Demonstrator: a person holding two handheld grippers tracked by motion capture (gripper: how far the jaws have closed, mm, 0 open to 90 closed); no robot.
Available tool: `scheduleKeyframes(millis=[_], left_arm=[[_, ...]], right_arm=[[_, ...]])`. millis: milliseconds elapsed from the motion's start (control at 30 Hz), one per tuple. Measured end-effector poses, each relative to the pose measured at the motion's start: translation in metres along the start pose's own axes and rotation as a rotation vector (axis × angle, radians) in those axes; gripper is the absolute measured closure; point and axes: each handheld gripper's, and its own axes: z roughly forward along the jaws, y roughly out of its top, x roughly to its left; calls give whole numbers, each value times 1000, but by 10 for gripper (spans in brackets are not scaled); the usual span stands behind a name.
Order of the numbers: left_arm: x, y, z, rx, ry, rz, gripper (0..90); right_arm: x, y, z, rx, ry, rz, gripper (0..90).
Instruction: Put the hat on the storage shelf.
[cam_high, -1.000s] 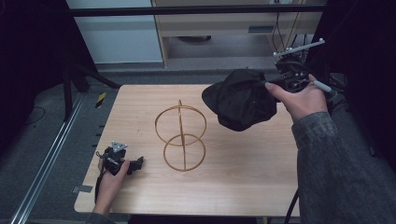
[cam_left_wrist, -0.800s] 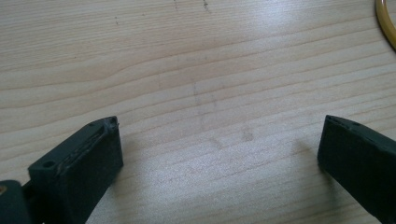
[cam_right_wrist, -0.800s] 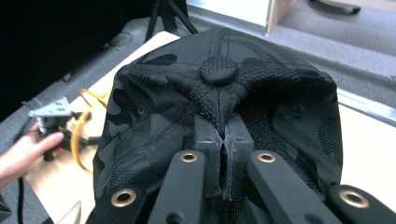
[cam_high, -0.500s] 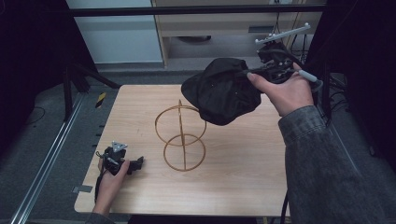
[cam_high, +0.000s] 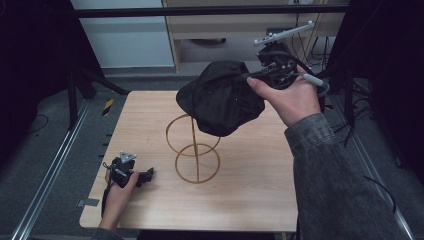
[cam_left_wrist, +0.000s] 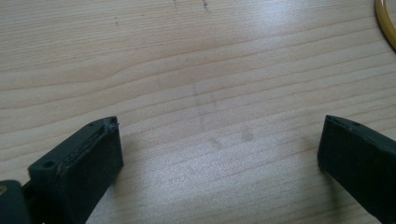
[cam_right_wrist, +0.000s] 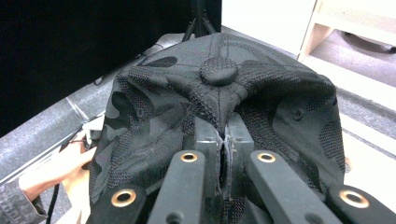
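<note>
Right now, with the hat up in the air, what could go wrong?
The right tool pinches just a small fold of the black cap, so it might slip out. The cap hangs right over the gold wire stand, which looks light, and a bump could tip it. The left tool rests apart, not steadying it.

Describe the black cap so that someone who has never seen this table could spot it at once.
Start at the light wooden table and find the gold wire stand of two rings on a post near its middle. Just above the stand's top ring hangs the black cap, pinched in the right gripper. It is the one soft, dark camouflage-patterned thing, with a button on its crown.
</note>
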Motion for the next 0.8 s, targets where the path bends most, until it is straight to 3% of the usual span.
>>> scheduleKeyframes(millis=[400,800], left_arm=[[0,0,0,1,0,0,0],[0,0,0,1,0,0,0]], right_arm=[[21,2,9,0,47,-38,872],[30,-9,26,22,79,-45,872]])
